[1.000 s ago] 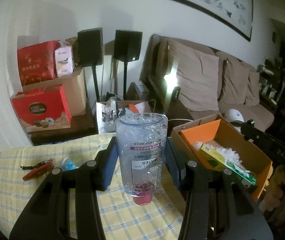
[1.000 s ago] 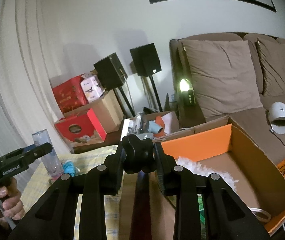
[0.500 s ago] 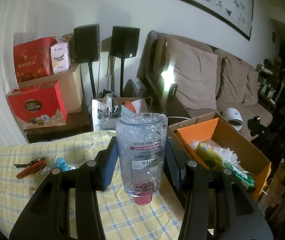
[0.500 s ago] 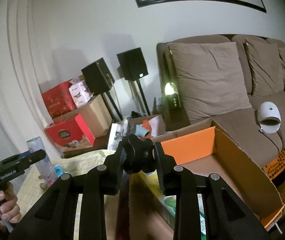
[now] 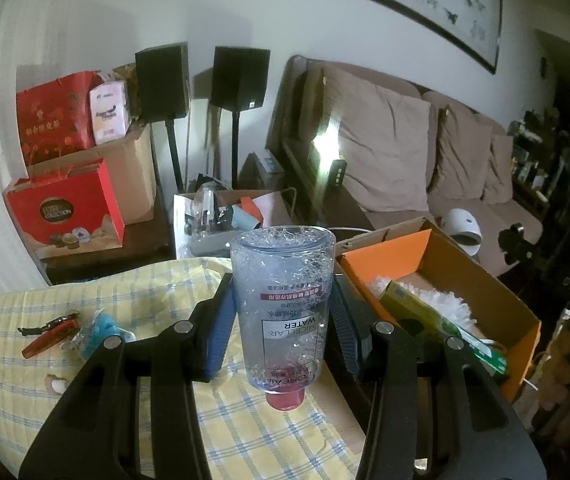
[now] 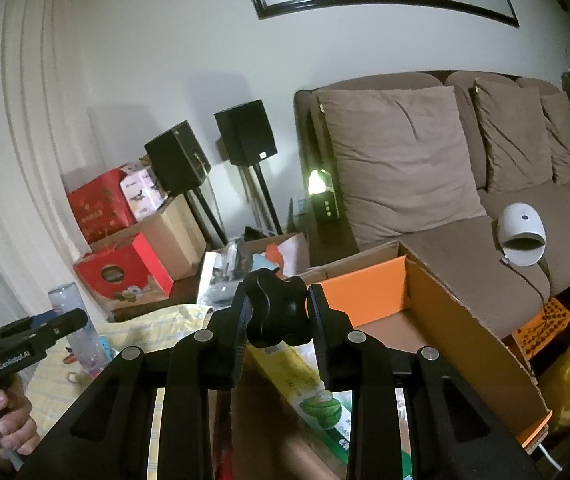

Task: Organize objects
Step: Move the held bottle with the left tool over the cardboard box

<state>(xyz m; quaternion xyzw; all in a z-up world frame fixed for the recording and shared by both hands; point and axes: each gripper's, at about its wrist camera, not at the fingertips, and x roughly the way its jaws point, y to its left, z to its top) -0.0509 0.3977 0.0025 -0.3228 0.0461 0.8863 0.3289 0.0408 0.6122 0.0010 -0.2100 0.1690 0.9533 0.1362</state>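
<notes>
My left gripper (image 5: 281, 320) is shut on a clear micellar water bottle (image 5: 285, 264), held upside down with its pink cap (image 5: 285, 398) towards the camera, above the yellow checked tablecloth (image 5: 145, 292). My right gripper (image 6: 277, 308) is shut on a black star-shaped knob (image 6: 277, 314) above the near edge of the open cardboard box (image 6: 465, 320). What the knob belongs to is hidden below the fingers. The right wrist view shows the left gripper (image 6: 49, 330) with the bottle (image 6: 73, 320) at far left, held by a hand (image 6: 1, 412).
The orange-lined box (image 5: 485, 280) holds a green and yellow carton (image 5: 417, 312) and a white fluffy duster (image 5: 445, 304). A red folding tool (image 5: 49, 336) and a blue wrapped item (image 5: 101, 332) lie on the cloth. Behind are red gift boxes (image 5: 65, 212), speakers (image 5: 241, 76) and a sofa (image 5: 385, 152).
The right gripper with the knob has drawn a little to the right, off the middle of the box. The left gripper has drifted slightly, still gripping the bottle.
</notes>
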